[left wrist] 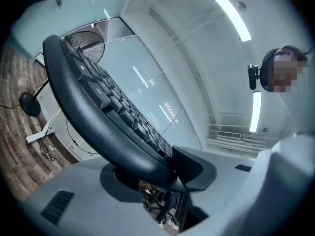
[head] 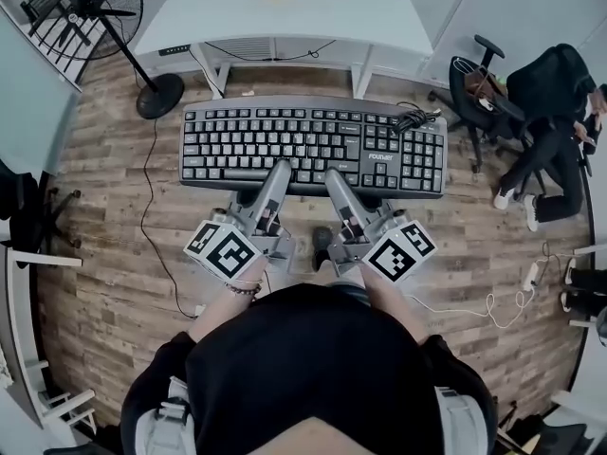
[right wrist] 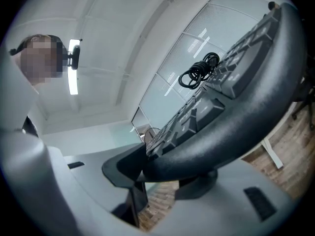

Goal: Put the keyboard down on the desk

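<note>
Black keyboard (head: 313,145) (aloft) clamped by left gripper (head: 281,169) and right gripper (head: 333,175).

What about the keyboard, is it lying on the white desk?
No, the keyboard is held by the left tongs and right tongs, above the wooden floor short of the desk.

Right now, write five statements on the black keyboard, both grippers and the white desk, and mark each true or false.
1. The black plastic keyboard lies on the white desk. False: both grippers hold it in the air before the desk.
2. The left gripper clamps the keyboard's near edge. True.
3. The right gripper is open and empty. False: it clamps the near edge too.
4. A coiled black cable lies on the keyboard. True.
5. The black pedestal fan stands right of the desk. False: left of it.
</note>
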The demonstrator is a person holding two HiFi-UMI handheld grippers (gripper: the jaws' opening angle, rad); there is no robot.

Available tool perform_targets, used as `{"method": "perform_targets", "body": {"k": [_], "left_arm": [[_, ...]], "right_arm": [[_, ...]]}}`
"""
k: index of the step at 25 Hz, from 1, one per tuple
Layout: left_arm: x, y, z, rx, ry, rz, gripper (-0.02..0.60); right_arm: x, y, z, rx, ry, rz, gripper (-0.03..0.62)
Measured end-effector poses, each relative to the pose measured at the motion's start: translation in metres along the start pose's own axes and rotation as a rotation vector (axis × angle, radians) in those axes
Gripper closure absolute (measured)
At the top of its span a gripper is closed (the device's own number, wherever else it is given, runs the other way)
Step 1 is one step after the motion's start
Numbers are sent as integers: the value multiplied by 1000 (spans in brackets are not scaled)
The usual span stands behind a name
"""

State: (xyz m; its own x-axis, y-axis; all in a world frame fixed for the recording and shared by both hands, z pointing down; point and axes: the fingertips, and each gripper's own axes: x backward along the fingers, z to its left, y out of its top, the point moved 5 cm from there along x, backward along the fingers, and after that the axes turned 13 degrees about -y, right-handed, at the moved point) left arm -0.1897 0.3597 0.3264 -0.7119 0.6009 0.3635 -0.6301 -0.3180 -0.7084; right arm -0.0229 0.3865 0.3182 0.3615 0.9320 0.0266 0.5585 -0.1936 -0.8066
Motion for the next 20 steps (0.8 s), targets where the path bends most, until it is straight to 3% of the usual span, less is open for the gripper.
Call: {"method": "perform_targets", "body": {"k": [9, 20], "left_arm": [[-55, 1, 44, -13, 0, -17, 399], [-154, 9, 88, -32, 9, -44, 399]], "right_arm": [[-54, 22, -43, 6, 15, 2, 414], [-128, 84, -103, 15, 46, 9, 414]]}}
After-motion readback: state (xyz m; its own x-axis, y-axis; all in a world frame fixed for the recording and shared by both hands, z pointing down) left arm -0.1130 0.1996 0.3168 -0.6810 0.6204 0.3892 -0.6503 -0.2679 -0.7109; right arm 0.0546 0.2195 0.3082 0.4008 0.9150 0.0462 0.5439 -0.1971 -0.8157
